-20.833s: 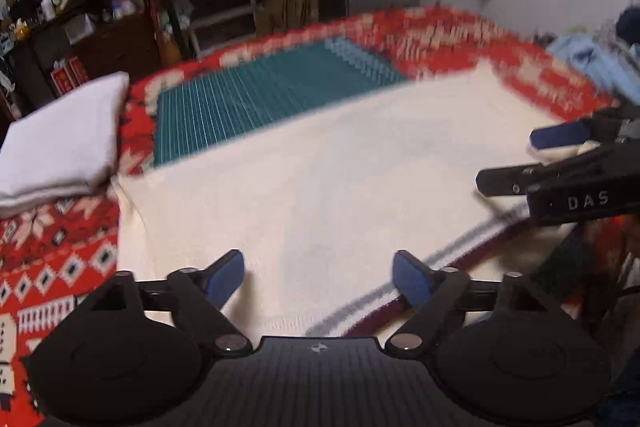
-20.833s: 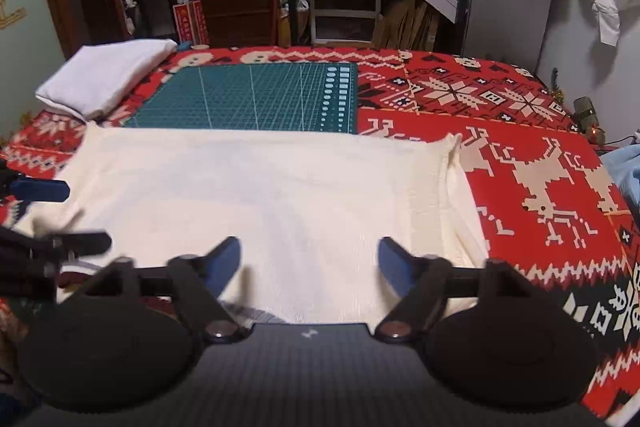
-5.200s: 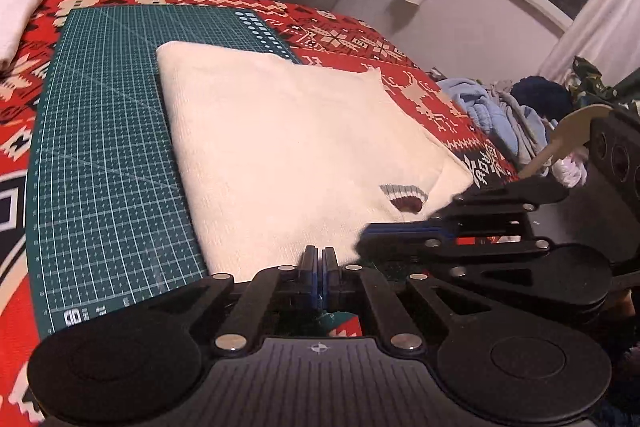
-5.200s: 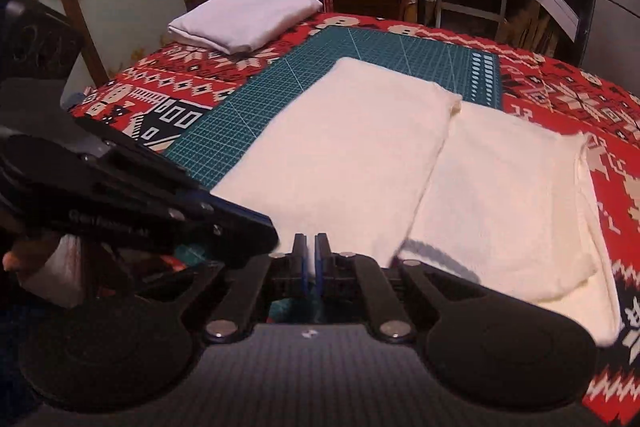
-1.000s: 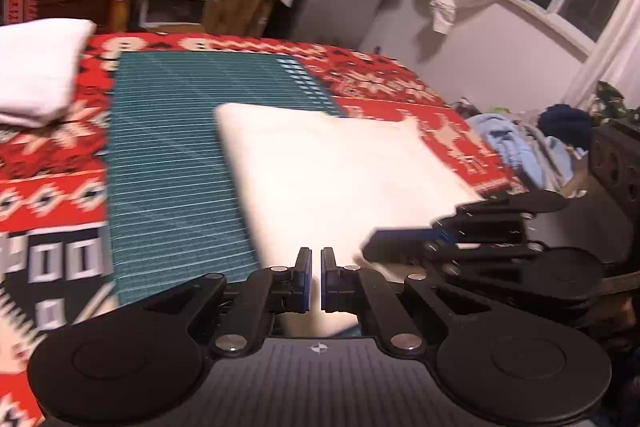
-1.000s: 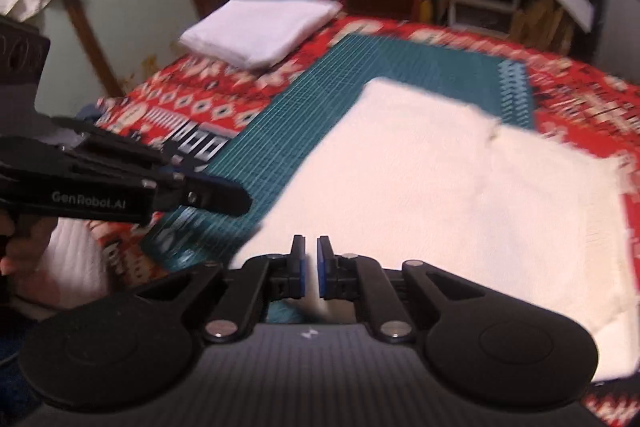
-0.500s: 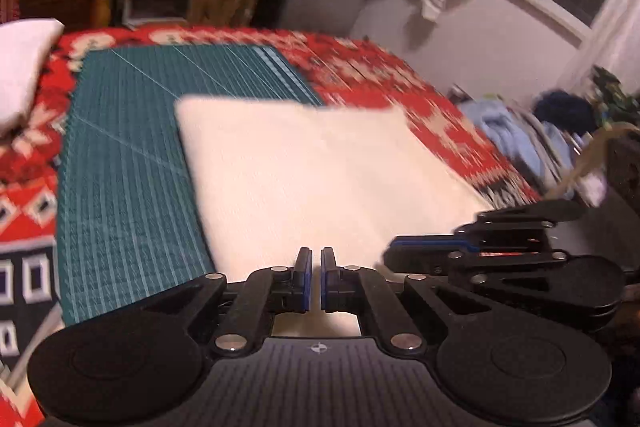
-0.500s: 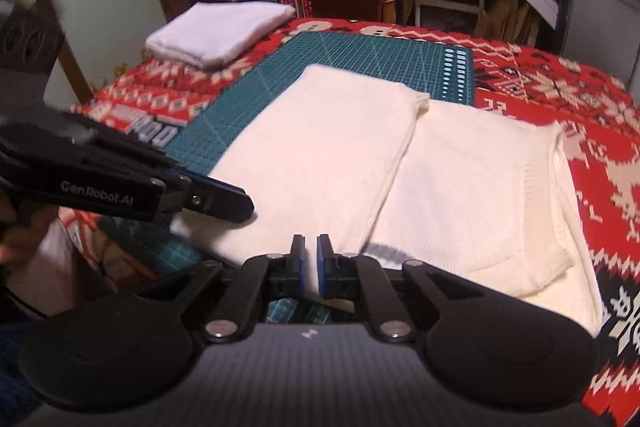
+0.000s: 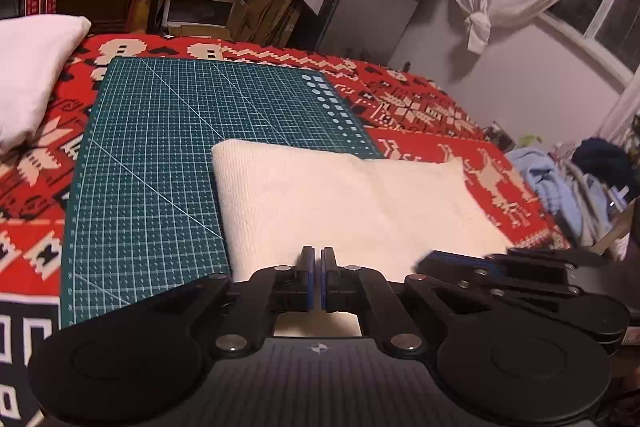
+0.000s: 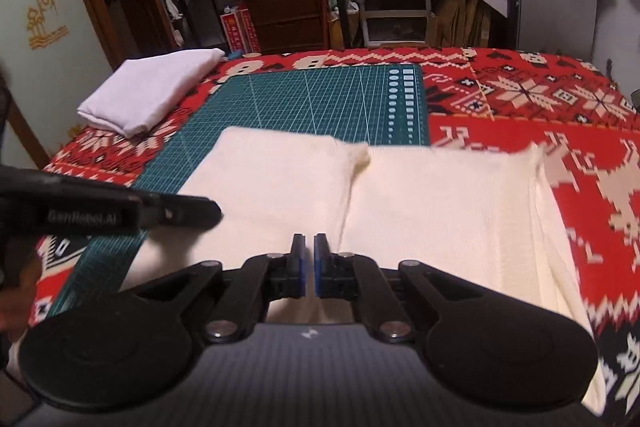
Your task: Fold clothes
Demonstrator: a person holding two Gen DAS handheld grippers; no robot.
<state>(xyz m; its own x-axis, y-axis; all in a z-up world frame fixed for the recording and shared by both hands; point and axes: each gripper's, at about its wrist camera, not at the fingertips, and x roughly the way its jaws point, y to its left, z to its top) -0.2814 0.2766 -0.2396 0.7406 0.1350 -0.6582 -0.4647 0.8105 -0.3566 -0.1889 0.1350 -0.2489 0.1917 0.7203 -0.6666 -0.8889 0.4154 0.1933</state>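
The cream garment (image 10: 420, 211) lay folded on the red patterned bed (image 10: 560, 99), its left part over the green cutting mat (image 10: 312, 99) and its right part on the bedspread, reaching toward the bed's near edge. A folded flap covered the garment's left half, its edge running down the middle of the cloth. The left hand-held gripper (image 9: 316, 277) pointed downward at a slant over the near edge of the garment, close to the cloth's left side, its blue pads drawn together with only a sliver of a gap and no cloth seen between them. The right hand-held gripper (image 10: 307, 263) was tilted down likewise, over the near edge by the flap's seam; its jaws were together too, and whether any cloth lay pinched in them could not be told. Each gripper showed in the other's view, lying level and side-on, just beside its partner. A hand (image 10: 16, 291) gripped the left tool at the edge of the right wrist view. A folded white cloth (image 10: 148, 91) rested near the bed's far left corner, well apart from the garment.
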